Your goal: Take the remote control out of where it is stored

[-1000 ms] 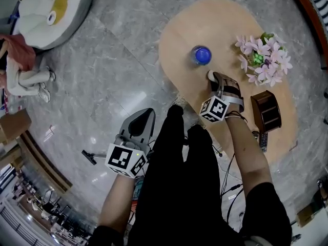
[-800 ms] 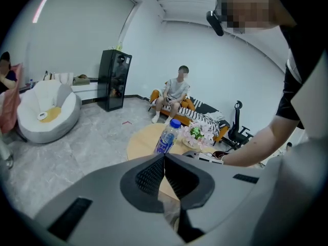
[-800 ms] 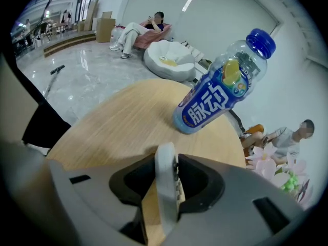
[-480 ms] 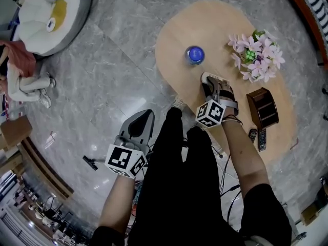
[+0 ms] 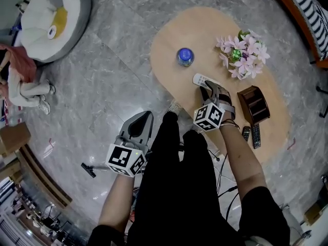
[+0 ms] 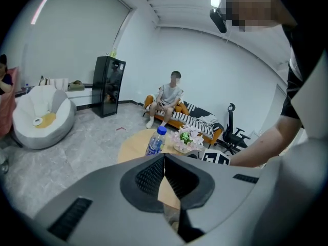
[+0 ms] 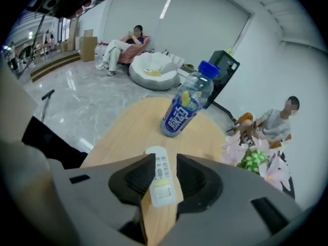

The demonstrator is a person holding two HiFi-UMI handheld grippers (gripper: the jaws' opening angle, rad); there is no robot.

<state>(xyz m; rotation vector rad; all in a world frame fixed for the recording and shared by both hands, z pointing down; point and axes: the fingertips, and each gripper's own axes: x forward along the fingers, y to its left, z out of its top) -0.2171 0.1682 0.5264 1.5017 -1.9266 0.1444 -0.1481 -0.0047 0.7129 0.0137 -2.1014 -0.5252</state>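
A white remote control sticks out of my right gripper, which is shut on it and holds it above the oval wooden table. Its jaws have just opened slightly, with the remote still between the pads. The brown storage holder stands to the right of that gripper, with two dark remotes lying beside it. My left gripper hangs over the floor left of the table, shut with nothing in it.
A blue-capped water bottle stands just beyond the held remote. A pink flower arrangement sits at the table's far right. A grey beanbag and a seated person are at the far left.
My right gripper has lifted off the table with the white remote, which now shows clear of the tabletop. The left gripper has barely shifted.
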